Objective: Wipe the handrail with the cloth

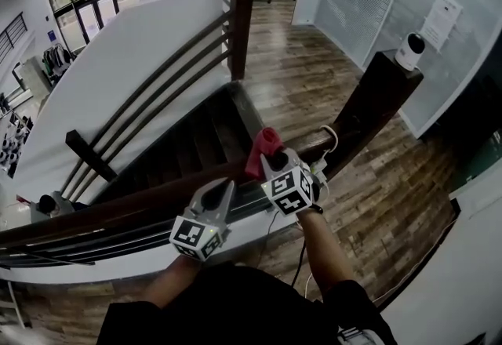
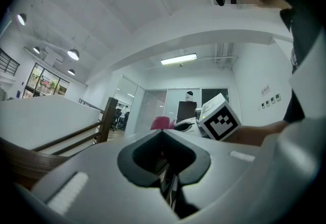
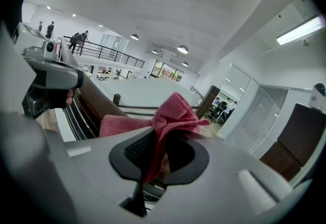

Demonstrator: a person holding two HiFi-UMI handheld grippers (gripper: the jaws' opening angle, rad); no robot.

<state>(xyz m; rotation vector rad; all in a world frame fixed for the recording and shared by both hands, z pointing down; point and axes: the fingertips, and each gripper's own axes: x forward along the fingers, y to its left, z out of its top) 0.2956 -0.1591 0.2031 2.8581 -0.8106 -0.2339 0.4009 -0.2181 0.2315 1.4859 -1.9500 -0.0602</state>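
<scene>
While looking steeply down from head cam, see brown wood-plank floor (image 1: 314,77) at right and dark wooden staircase (image 1: 188,151) dropping away at centre. Across the front of both: long dark-brown wooden handrail (image 1: 118,208), from lower left up to thick dark wooden end post (image 1: 376,100) at right, w/ small white round camera (image 1: 410,49) on top of post.

Next in size, both over the rail: grey plastic left gripper (image 1: 222,185), marker cube at its rear, tips at rail's near edge. Jaws together in left gripper view, nothing btwn them. Can't tell if touching wood. Grey plastic right gripper (image 1: 274,159) just beside it, farther along rail toward post. Jaws clamped on crumpled pinkish-red terry cloth (image 1: 263,149).

In right gripper view: cloth (image 3: 173,111) bunched up above jaw tips, one flap spread left toward handrail (image 3: 97,98). In head view, sits at top of rail, just beyond right gripper's tips. Contact w/ wood not clear.

Smallest: thin white cable (image 1: 329,136) looped just right of right gripper, near foot of post.
</scene>
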